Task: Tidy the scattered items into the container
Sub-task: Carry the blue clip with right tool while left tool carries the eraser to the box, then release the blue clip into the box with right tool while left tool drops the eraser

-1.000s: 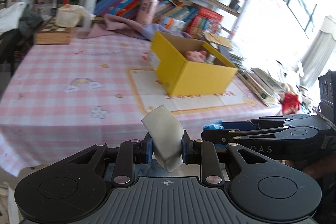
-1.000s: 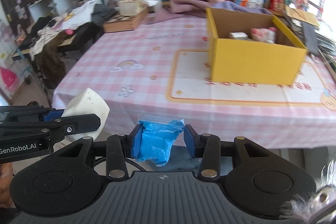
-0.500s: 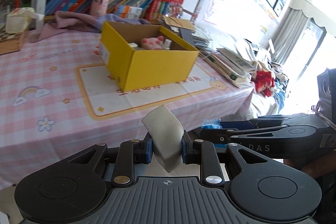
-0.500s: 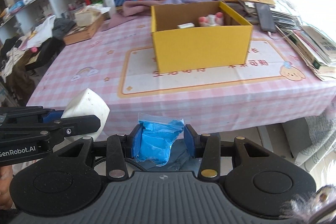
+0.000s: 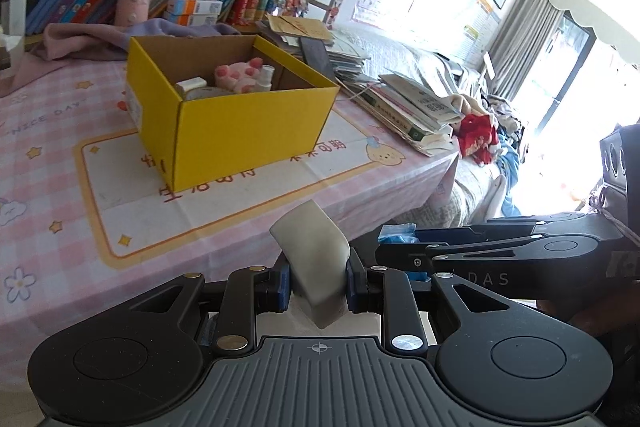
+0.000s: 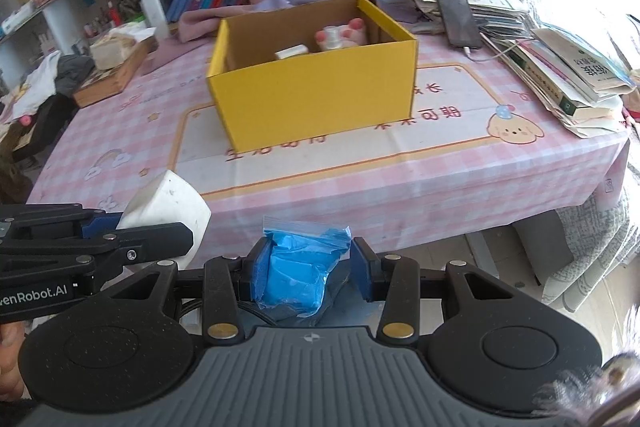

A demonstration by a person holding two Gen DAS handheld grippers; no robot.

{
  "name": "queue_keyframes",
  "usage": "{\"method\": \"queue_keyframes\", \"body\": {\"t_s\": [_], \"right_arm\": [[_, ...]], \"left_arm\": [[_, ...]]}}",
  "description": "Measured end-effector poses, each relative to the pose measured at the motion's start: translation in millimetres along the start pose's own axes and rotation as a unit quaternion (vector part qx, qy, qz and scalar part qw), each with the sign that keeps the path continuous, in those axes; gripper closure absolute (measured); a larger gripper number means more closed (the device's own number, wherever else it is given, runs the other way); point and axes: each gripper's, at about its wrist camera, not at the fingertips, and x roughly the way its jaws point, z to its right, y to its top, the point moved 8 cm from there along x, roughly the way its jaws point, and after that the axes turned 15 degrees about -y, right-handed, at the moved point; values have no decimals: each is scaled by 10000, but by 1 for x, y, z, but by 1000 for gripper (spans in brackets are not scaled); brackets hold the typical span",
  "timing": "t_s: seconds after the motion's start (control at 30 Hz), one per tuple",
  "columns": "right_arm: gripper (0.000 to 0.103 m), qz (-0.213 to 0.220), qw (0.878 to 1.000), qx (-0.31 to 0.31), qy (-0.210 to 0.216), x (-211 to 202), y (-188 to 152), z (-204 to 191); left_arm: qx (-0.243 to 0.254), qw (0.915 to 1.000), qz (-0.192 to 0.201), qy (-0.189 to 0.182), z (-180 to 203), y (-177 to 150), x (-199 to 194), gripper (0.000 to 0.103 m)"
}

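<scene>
Tools in both hands arrive loaded at the near edge of a pink checked tabletop (image 6: 500,183), each gripping one item bound for the yellow cardboard box (image 6: 316,95). The left tool (image 5: 318,279), at the bottom centre of its own view, is clamped on a pale, wedge-shaped white block (image 5: 314,259) that stands up between its blue pads. The right tool (image 6: 306,267), likewise low and centred in its view, is closed on a clear zip bag of blue material (image 6: 300,267). Each tool also shows at the edge of the other's frame, the two held side by side and apart.

The box sits open-topped on a cream mat with an orange border, in the upper middle of the right view and the upper left of the left view, well beyond both tools. A pink plush toy (image 5: 240,75) and a few small white items already lie inside. Stacked books and papers (image 6: 568,67) crowd the right side of the tabletop.

The step in hand appears to be the carry toward the container. The next move would call for lifting each item over the near wall of the box and opening the jaws only once it is above the interior.
</scene>
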Motion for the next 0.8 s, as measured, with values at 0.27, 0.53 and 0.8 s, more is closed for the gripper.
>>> {"method": "queue_keyframes", "body": {"t_s": [0.27, 0.53, 0.8], "right_arm": [[63, 180, 9998, 58, 9, 27, 34, 22], [63, 546, 9984, 136, 107, 63, 117, 54], [63, 1137, 9910, -392, 586, 109, 214, 45]], "left_arm": [[242, 9994, 238, 21, -5, 38, 22, 79], [343, 9953, 827, 376, -28, 107, 42, 79], [12, 9866, 1038, 1255, -75, 155, 70, 79]]}}
